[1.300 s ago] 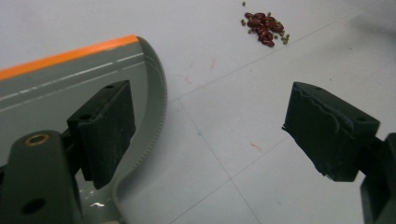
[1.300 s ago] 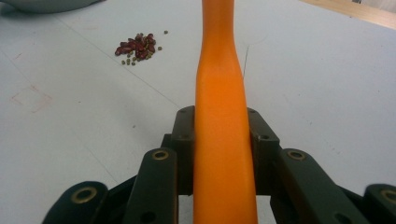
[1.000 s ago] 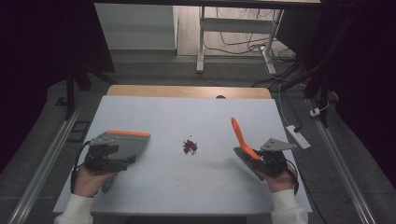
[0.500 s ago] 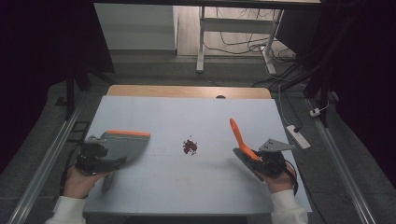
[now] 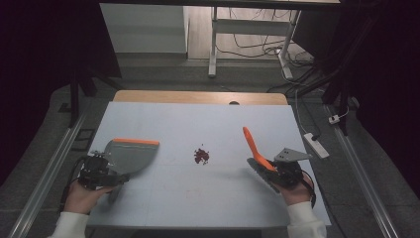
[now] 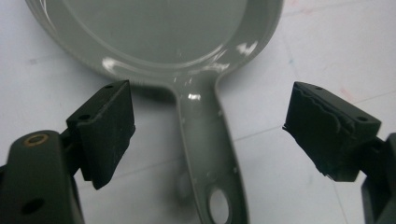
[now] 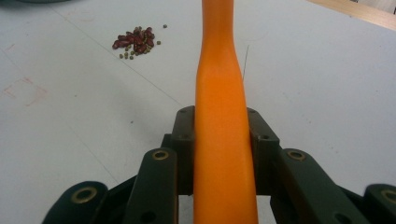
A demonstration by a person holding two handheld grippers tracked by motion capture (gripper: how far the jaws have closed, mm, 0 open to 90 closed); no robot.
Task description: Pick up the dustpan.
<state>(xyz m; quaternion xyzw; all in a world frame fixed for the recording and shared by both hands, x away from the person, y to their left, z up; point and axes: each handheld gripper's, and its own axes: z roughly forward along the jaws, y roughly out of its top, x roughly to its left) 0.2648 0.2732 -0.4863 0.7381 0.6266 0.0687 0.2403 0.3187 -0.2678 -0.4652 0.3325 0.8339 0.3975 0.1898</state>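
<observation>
A grey dustpan (image 5: pixel 130 154) with an orange front lip lies flat on the white table (image 5: pixel 198 203) at the left. Its handle (image 6: pixel 205 144), which has a hanging hole, points at my left gripper (image 5: pixel 108 173). In the left gripper view the jaws of my left gripper (image 6: pixel 208 109) stand wide apart on either side of the handle without touching it. My right gripper (image 5: pixel 270 171) is shut on an orange brush handle (image 7: pixel 219 93), which sticks up and away from it (image 5: pixel 251 143). A small pile of red and green beans (image 5: pixel 201 155) lies mid-table between the two tools.
A wooden strip (image 5: pixel 198 97) runs along the table's far edge. Beyond it are desk legs and cables on the floor. A white power strip (image 5: pixel 315 145) lies off the table's right side. Metal rails (image 5: pixel 44 183) flank the table.
My left gripper has drawn back toward the near left and sunk lower, leaving more of the dustpan showing on the table. The right gripper and the orange handle have stayed put.
</observation>
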